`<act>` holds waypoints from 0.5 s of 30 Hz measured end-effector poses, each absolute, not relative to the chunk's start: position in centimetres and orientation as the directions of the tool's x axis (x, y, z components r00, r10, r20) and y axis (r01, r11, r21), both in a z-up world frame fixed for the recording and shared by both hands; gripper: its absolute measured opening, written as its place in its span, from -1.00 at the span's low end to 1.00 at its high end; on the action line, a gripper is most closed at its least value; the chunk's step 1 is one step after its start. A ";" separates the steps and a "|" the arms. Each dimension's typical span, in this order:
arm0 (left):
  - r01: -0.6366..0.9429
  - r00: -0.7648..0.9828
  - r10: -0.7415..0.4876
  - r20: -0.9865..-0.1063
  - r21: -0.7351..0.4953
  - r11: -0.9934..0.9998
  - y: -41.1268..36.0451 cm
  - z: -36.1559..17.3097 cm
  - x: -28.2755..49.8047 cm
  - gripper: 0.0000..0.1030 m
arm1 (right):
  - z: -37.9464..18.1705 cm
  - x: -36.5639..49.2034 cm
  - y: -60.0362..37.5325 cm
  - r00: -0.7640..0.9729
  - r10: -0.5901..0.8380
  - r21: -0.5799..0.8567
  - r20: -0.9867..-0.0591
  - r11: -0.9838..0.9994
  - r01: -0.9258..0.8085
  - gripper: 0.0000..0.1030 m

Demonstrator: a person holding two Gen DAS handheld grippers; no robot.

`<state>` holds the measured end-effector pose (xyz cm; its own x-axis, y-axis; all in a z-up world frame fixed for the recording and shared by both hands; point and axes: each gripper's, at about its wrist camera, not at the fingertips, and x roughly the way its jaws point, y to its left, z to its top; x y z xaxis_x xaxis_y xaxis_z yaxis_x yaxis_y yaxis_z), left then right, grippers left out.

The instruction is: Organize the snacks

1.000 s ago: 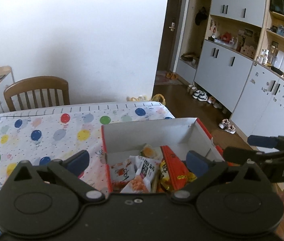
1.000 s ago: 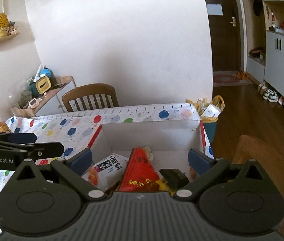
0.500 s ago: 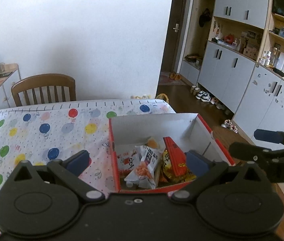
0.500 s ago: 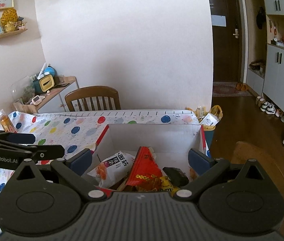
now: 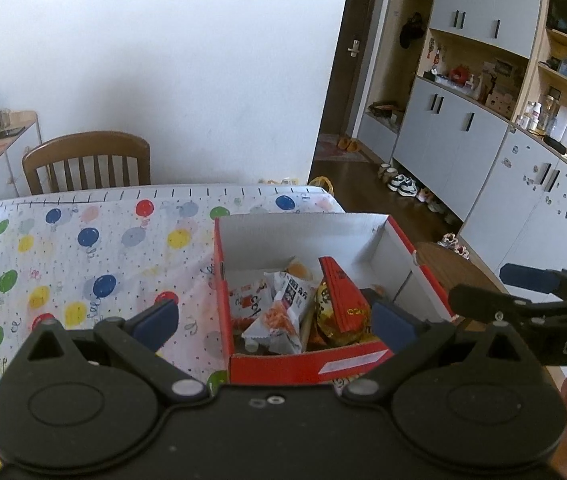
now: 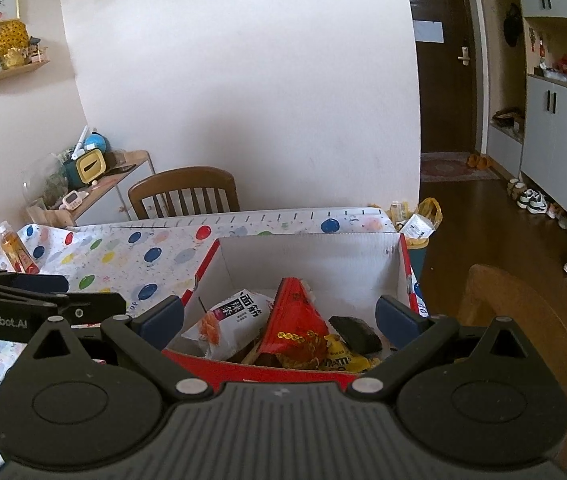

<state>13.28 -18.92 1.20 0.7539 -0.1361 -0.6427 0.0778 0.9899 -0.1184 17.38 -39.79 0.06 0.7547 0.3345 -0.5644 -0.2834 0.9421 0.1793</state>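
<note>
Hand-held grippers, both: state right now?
Left hand-held gripper: open, holding nothing.
Right hand-held gripper: open, holding nothing.

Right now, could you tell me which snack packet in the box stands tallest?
The red cone-shaped packet: its tip rises above the white packet and dark packet lying flatter beside it.

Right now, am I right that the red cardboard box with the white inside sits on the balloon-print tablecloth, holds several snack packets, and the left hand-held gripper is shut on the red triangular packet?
Not quite. The left hand-held gripper is open and holds nothing, as the left wrist view shows. The rest stands: the red cardboard box sits on the balloon-print tablecloth with the red triangular packet and other snacks inside.
</note>
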 end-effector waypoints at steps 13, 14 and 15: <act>0.068 0.738 -0.140 -0.660 -0.134 0.989 -18.7 1.1 13.4 0.99 | -0.2 17.6 -39.6 0.749 0.334 0.191 -0.572 0.942 -0.275 0.99; 0.068 0.737 -0.142 -0.661 -0.136 0.988 -18.7 1.1 13.4 0.99 | -0.2 17.6 -39.7 0.750 0.334 0.191 -0.571 0.942 -0.275 0.99; 0.067 0.736 -0.142 -0.662 -0.137 0.988 -18.7 1.0 13.4 0.99 | -0.2 17.5 -39.6 0.750 0.334 0.192 -0.570 0.942 -0.274 0.99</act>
<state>13.42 -18.69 1.05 0.7358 -0.1418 -0.6622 0.0672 0.9883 -0.1370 17.53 -39.62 -0.24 0.7503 0.3341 -0.5704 -0.2739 0.9425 0.1918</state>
